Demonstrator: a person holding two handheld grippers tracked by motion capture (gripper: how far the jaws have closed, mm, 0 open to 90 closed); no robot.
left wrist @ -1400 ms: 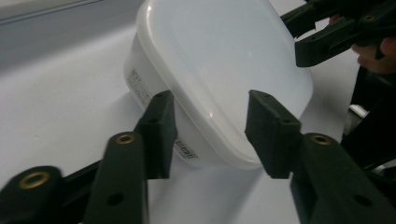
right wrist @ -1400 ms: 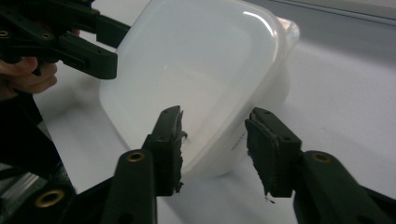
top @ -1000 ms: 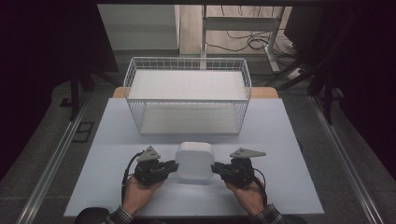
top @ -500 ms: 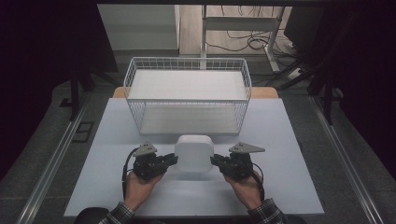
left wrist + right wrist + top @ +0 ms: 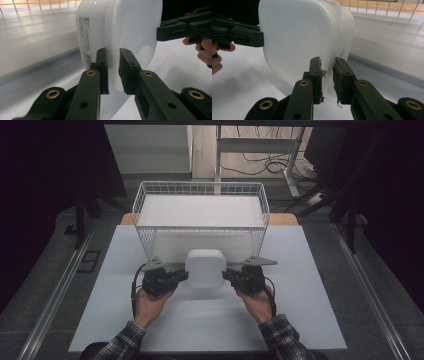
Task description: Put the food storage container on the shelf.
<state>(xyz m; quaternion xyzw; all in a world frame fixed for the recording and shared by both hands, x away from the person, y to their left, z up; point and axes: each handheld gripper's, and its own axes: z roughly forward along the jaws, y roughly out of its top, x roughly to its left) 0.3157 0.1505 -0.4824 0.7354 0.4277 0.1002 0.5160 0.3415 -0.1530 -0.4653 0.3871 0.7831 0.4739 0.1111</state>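
Observation:
A white plastic container (image 5: 205,267) with rounded corners and a lid hangs just above the table, close in front of the wire basket. My left gripper (image 5: 184,276) is shut on its left rim and my right gripper (image 5: 226,275) on its right rim. In the left gripper view the jaws of the left gripper (image 5: 113,53) pinch the lid edge of the container (image 5: 130,30), with the right gripper (image 5: 175,33) at the far side. The right gripper view has the right gripper (image 5: 327,61) clamped on the container (image 5: 297,40) rim, opposite the left gripper (image 5: 249,37).
A white wire basket (image 5: 200,240) with a white floor stands at the back of the table, its near wall right behind the container. The white table sheet (image 5: 300,310) spreads to both sides. Dark floor, rails and cables surround the table.
Both hands have carried the container away from the person toward the basket and slightly upward. The grips on its rim look the same.

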